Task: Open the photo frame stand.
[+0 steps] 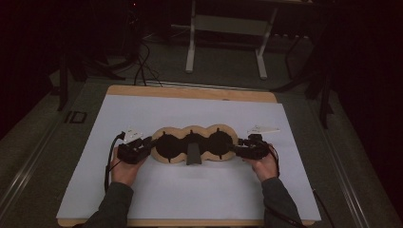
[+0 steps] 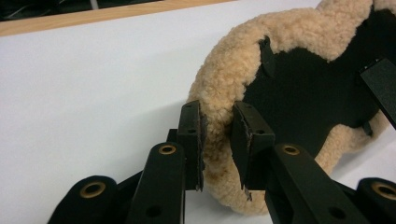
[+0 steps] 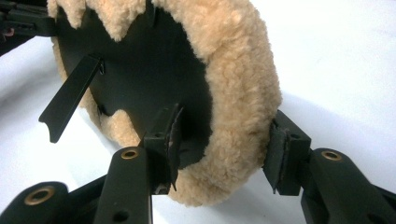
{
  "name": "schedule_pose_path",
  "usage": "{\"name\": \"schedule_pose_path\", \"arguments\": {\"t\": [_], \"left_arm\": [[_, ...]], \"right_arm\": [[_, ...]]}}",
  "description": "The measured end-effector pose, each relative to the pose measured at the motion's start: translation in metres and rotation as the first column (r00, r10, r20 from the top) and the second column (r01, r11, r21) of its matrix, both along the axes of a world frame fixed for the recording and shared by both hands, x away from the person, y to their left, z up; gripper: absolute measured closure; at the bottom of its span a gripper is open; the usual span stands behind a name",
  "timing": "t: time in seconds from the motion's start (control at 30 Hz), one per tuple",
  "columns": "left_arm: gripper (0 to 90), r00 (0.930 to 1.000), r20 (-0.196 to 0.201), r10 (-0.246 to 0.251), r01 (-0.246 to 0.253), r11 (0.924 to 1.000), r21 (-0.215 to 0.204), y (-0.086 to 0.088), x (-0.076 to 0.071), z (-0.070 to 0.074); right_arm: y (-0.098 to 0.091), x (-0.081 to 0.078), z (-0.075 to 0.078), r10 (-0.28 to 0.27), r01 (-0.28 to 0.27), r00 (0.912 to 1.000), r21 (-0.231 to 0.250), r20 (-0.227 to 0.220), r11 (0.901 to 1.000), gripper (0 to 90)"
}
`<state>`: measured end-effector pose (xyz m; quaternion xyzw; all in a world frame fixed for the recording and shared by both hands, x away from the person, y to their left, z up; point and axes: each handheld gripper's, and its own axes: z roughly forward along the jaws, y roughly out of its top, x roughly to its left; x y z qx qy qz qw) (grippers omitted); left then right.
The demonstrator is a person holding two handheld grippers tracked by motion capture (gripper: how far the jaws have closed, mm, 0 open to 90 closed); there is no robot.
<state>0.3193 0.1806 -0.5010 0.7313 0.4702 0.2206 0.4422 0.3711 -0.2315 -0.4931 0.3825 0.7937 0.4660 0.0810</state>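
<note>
At the near edge of the table (image 1: 190, 223), the person's two sleeved forearms come in from below, the left hand (image 1: 124, 168) and the right hand (image 1: 264, 166) each holding a black gripper on the white sheet (image 1: 190, 190) that covers the wooden top. Between them lies a three-lobed fleece pad (image 1: 192, 144), tan and woolly around the rim, with a black inner face and a dark strap (image 1: 193, 154) hanging over its near edge at the middle. The left gripper (image 2: 217, 140) is clamped on the pad's left lobe: in the left gripper view its two jaws press the fleece rim from either side. The right gripper (image 3: 224, 149) straddles the right lobe; in the right gripper view one jaw sits against the black inner face while the other stands just off the outer fleece, so the grip looks loose rather than tight. Two small pale plates (image 1: 262, 128) show just beyond the grippers. Farther back, off the table, a grey metal stand (image 1: 228, 33) and loose cables (image 1: 142, 66) sit on the dark floor.
</note>
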Motion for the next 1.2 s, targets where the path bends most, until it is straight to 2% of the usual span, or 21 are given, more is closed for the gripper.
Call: {"name": "schedule_pose_path", "arguments": {"t": [0.3, 0.43, 0.63, 1.2], "left_arm": [[75.2, 0.9997, 0.024, -0.010, 0.010, 1.0000, -0.002, 0.000, -0.008, 0.000], [76.0, 0.9990, 0.043, -0.011, 0.010, 0.9998, 0.019, -0.002, -0.012, 0.001], [76.6, 0.9981, 0.061, -0.006, 0.004, 0.9997, 0.025, -0.004, -0.019, 0.001], [75.8, 0.9979, 0.064, -0.011, 0.010, 0.9998, 0.019, -0.007, -0.032, 0.003]], "right_arm": [[-0.001, -0.003, 0.000, 0.028, -0.028, 0.9992, -0.028, 0.027, 0.9992, 51.8], [-0.002, -0.004, -0.001, 0.036, -0.035, 0.9991, -0.045, 0.021, 0.9984, 51.1], [-0.001, -0.006, -0.001, 0.043, -0.041, 0.9989, -0.070, 0.019, 0.9967, 50.2], [-0.002, -0.011, -0.007, 0.043, -0.042, 0.9991, -0.081, 0.007, 0.9958, 47.3]]}}
